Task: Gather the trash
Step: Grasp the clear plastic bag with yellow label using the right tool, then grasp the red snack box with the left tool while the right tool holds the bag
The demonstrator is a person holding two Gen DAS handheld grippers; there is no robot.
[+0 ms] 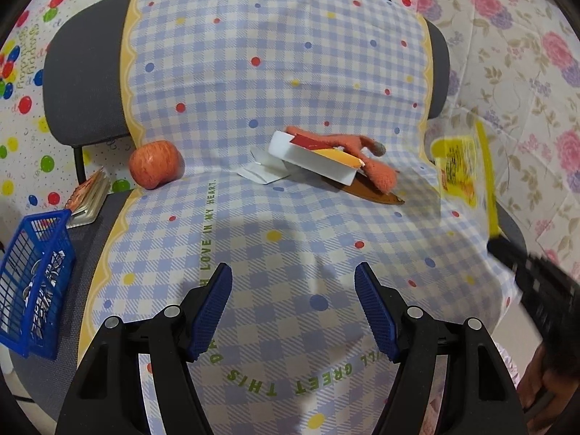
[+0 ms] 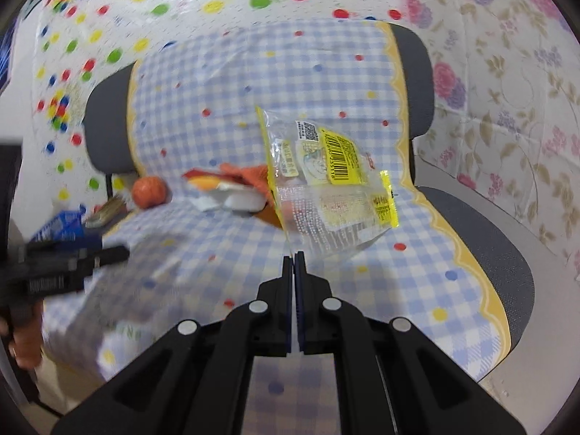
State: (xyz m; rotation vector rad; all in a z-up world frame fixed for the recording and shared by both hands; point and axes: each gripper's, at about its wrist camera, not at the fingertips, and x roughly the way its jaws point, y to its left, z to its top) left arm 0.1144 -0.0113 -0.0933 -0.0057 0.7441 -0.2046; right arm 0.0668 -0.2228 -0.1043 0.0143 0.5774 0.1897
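Observation:
My right gripper (image 2: pixel 294 255) is shut on a clear and yellow plastic wrapper (image 2: pixel 326 185) and holds it up above the chair seat; the wrapper also shows at the right of the left wrist view (image 1: pixel 458 166). My left gripper (image 1: pixel 293 272) is open and empty above the checked cloth (image 1: pixel 253 224). Ahead of it lie a white carton with a red and yellow face (image 1: pixel 319 157), a torn white paper scrap (image 1: pixel 262 172), an orange fuzzy glove (image 1: pixel 377 170) and a brown flat piece (image 1: pixel 377 195). A blue basket (image 1: pixel 34 282) stands at the seat's left edge.
A red apple (image 1: pixel 156 165) sits at the back left of the seat. A small spiral notebook (image 1: pixel 88 197) lies beside the basket. The chair backrest (image 1: pixel 83 72) rises behind. Patterned sheets cover the walls around.

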